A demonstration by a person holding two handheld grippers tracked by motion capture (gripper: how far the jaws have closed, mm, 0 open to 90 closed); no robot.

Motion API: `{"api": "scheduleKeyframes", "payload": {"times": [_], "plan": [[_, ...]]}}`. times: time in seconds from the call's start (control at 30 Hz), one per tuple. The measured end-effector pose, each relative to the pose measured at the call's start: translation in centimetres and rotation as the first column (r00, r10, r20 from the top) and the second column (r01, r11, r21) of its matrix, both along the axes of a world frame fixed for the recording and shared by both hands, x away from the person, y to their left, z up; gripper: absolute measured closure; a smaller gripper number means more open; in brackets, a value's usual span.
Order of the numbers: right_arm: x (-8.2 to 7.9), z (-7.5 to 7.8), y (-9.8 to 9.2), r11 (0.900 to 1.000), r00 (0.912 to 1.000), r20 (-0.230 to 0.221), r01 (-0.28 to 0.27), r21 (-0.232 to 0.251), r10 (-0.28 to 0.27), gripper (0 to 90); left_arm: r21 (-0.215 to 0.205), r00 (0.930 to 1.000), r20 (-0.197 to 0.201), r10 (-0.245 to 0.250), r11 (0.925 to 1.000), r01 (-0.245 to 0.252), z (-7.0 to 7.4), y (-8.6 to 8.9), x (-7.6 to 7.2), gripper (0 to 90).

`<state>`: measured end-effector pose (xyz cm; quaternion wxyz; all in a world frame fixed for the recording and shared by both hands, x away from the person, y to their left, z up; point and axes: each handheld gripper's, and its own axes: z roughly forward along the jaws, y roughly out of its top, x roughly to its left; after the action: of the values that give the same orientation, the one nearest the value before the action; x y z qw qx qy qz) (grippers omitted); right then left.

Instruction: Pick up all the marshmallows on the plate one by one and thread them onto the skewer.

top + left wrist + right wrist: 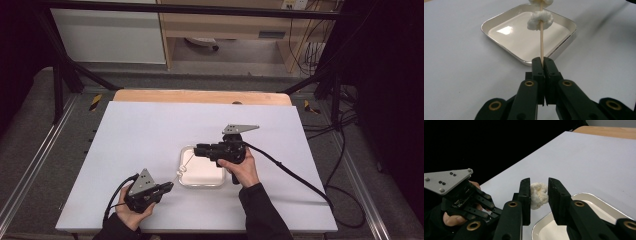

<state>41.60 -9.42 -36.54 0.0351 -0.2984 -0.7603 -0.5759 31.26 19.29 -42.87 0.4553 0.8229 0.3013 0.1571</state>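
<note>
The white table (150,150) took up the middle of the high view, its sheet bare apart from the work, which left both hands free room. Just below its centre sat a shallow white square tray (216,177), placed, I judged, to catch anything that slid or dropped off the stick. The person's left hand (131,216) came in at the lower left of that view and the right hand (245,170) just right of centre, each holding its tool toward the tray. The left gripper (543,60) had its jaws clenched tight on the near end of a thin wooden skewer (541,45), which ran up the middle of the left gripper view and out over the tray, held slanted so the loaded end hung above the dish. Two white fluffy pieces, probably marshmallows, were threaded on it; the lower marshmallow (540,20) sat near the top centre of that view. The right gripper (539,192) had its jaws around the end marshmallow (538,195), at the centre of the right gripper view; the left pad lay against it, though whether the right pad pressed it I could not tell. It looked placed to pull that piece off along the stick while the other tool braced the skewer.
</note>
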Motion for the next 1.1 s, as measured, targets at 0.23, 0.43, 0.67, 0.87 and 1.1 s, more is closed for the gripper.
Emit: {"api": "scheduleKeyframes", "payload": {"times": [0.23, 0.43, 0.67, 0.87, 1.1], "plan": [[0.1, -0.3, 0.2, 1.000, 0.9998, -0.013, -0.018, -0.003, 0.018, 73.5, 0.003, 1.0000, 0.000, -0.003, 1.0000, 0.003, 0.0, 0.0, 0.0, 88.5], [0.0, -0.7, 0.4, 1.000, 0.9993, -0.024, -0.027, 0.001, 0.027, 74.5, 0.002, 1.0000, -0.001, -0.002, 1.0000, 0.002, 0.0, 0.0, 0.0, 88.5], [-0.1, -0.9, 0.6, 0.999, 0.9987, -0.037, -0.034, 0.014, 0.034, 76.6, 0.011, 0.9999, 0.006, -0.013, 0.9999, 0.013, -0.1, 0.0, -0.1, 88.6], [-0.2, -1.3, 0.9, 0.999, 0.9982, -0.044, -0.039, 0.029, 0.040, 77.6, 0.016, 0.9999, 0.004, -0.015, 0.9998, 0.015, -0.2, -0.1, -0.1, 88.6], [-0.8, -1.6, 1.2, 0.997, 0.9970, -0.045, -0.060, 0.054, 0.063, 78.0, 0.021, 0.9999, -0.004, -0.016, 0.9997, 0.016, -0.3, -0.2, -0.1, 88.7]]}}
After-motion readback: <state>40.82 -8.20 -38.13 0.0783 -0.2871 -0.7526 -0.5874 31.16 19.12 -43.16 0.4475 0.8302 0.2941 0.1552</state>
